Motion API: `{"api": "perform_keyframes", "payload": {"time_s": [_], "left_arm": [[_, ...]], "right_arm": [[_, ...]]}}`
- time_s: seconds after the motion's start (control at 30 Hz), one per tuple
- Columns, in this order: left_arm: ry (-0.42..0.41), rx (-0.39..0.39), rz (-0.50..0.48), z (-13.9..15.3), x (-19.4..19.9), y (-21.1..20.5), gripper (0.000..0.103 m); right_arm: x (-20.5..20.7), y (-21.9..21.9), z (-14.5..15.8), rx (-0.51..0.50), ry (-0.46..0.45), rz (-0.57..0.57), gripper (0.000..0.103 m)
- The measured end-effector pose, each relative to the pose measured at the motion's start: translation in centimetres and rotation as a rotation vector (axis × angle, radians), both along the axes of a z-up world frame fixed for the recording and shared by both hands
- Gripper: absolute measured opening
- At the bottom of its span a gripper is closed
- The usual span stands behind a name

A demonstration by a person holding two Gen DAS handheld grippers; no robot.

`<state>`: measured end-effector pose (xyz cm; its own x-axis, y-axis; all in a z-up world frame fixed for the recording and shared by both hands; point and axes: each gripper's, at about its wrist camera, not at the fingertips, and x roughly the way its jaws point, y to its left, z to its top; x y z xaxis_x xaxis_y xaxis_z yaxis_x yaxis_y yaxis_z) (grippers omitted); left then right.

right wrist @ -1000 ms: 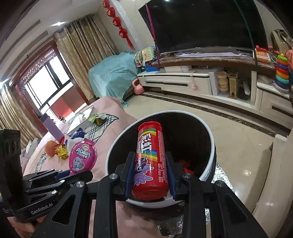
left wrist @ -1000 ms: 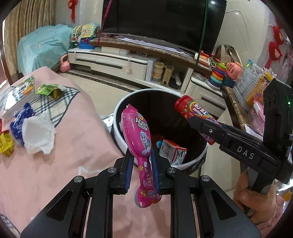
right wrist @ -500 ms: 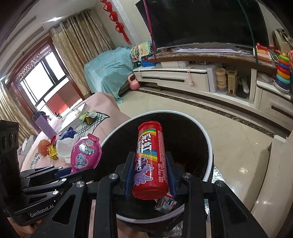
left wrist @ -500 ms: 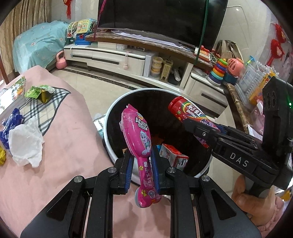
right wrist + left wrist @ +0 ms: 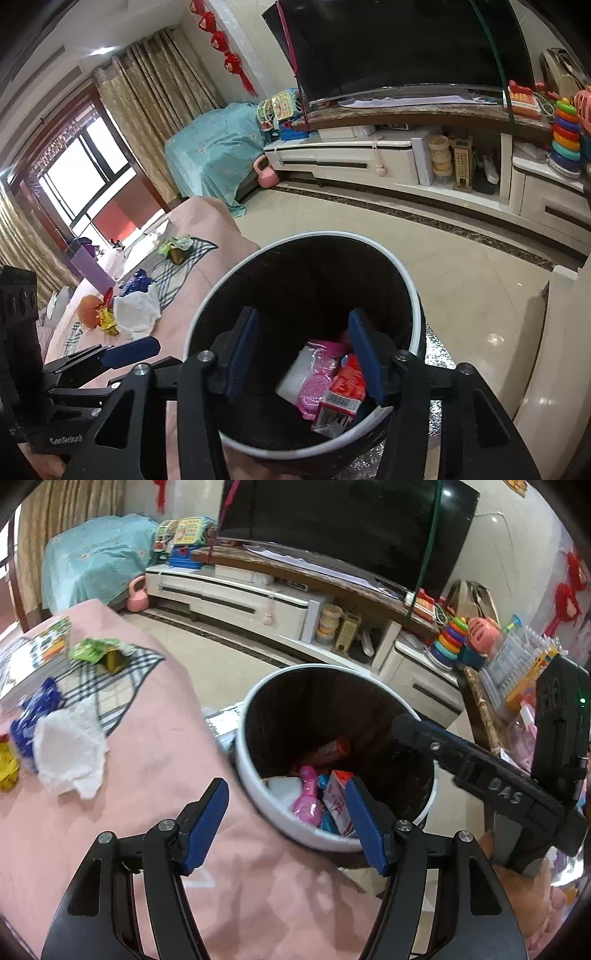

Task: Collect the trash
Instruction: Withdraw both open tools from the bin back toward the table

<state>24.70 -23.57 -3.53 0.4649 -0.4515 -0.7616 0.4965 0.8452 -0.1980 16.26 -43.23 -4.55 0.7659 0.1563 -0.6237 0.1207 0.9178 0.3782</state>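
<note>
The black bin with a white rim (image 5: 244, 771) stands beside the pink-covered table. In it lie the pink toy package (image 5: 308, 803), the red candy tube (image 5: 330, 750) and a red-and-white carton (image 5: 337, 794). My left gripper (image 5: 286, 818) hangs over the bin's near rim, its jaws opening with nothing between them. My right gripper (image 5: 303, 347) is above the bin mouth (image 5: 410, 284), jaws also opening and empty; the pink package (image 5: 319, 374) and carton (image 5: 343, 391) lie below it. From the left wrist view the right gripper (image 5: 404, 726) reaches in from the right.
On the pink table (image 5: 159, 746) lie a white tissue (image 5: 70, 749), a blue wrapper (image 5: 33, 709), a green wrapper (image 5: 96, 653), a yellow wrapper (image 5: 7, 771) and a book (image 5: 33, 657). A TV cabinet (image 5: 236, 598) and a toy shelf (image 5: 480, 642) stand behind.
Both grippers have opened. The pink package left the left gripper and the red tube left the right gripper; both now lie inside the bin.
</note>
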Motion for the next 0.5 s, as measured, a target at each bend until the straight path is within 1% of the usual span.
{"api": "perform_keyframes", "payload": {"time_s": [0.07,0.13,0.2,0.27,0.37,0.5], "left_arm": [[0.006,-0.009,0.022,-0.1,-0.3,1.1,0.068],[0.014,-0.013,0.049,-0.4,-0.5,2.2,0.069],[0.021,-0.019,0.078,-0.7,-0.9,3.8,0.07],[0.028,-0.024,0.115,-1.0,-1.3,5.5,0.071],[0.042,-0.039,0.167,-1.4,-1.8,8.0,0.072],[0.047,-0.047,0.24,-1.9,-2.4,11.3,0.072]], "right_arm": [[-0.2,0.4,0.4,0.003,-0.014,0.005,0.07],[-0.6,1.0,0.7,0.002,-0.028,0.011,0.076],[-0.8,1.7,1.0,0.003,-0.038,0.021,0.079],[-1.1,2.5,1.3,0.011,-0.047,0.034,0.088],[-1.5,3.9,1.8,0.013,-0.064,0.053,0.094],[-1.8,6.0,2.1,0.015,-0.073,0.087,0.096]]}}
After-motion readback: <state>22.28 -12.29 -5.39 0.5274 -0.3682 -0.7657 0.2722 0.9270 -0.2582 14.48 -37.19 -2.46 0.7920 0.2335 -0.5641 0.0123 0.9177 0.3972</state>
